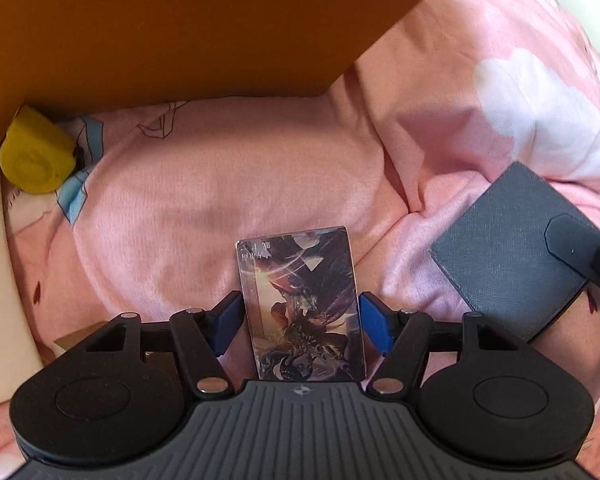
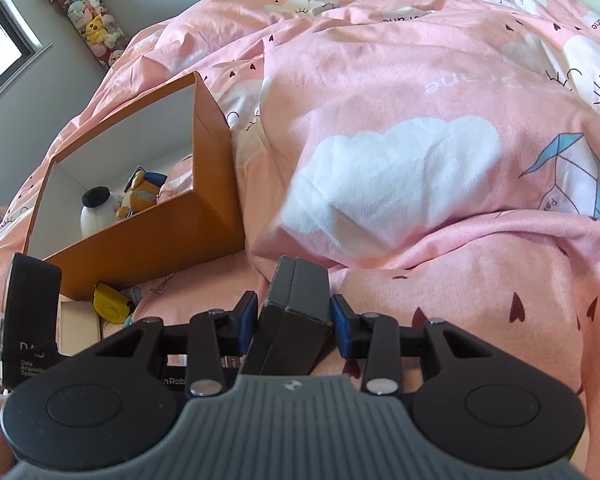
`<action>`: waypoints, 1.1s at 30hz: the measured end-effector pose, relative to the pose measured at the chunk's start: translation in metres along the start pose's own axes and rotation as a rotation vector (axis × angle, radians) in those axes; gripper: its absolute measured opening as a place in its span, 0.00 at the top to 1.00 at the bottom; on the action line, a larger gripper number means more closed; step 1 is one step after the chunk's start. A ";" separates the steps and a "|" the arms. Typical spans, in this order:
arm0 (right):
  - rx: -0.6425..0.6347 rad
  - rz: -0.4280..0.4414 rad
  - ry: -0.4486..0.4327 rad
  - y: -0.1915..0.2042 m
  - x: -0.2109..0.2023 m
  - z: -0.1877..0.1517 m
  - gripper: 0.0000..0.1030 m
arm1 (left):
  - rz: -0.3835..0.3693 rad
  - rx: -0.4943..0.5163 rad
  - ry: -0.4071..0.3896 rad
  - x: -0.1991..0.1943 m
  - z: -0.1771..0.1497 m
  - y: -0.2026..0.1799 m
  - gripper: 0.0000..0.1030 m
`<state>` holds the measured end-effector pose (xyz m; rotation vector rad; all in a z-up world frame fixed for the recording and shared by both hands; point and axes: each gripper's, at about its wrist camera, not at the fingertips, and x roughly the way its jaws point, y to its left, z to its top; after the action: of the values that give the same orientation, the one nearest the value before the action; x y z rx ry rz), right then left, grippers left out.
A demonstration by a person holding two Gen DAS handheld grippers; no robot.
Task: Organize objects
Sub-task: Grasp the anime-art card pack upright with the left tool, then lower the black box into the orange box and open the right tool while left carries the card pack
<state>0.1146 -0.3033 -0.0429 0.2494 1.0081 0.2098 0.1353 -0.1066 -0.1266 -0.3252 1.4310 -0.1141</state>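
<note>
On a pink bedspread, your left gripper brackets a card, fingers spread; your right gripper pinches a grey wallet, likely bound for the orange box.

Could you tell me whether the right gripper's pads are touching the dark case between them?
Touching: in the right wrist view, both blue pads of the right gripper press against the sides of the dark case, with no gap.
</note>
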 end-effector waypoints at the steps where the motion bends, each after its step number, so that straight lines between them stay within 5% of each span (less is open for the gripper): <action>1: -0.003 0.002 0.000 0.000 0.000 0.000 0.60 | -0.011 -0.005 -0.002 -0.001 0.000 0.002 0.32; 17: -0.093 -0.018 -0.020 0.032 -0.004 0.005 0.61 | -0.053 0.073 -0.196 -0.057 -0.010 0.001 0.34; 33: -0.185 0.051 -0.223 0.100 -0.038 0.059 0.61 | -0.204 0.048 -0.417 -0.149 0.035 0.035 0.34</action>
<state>0.1394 -0.2253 0.0480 0.1269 0.7565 0.3129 0.1442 -0.0275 0.0092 -0.4281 0.9794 -0.2320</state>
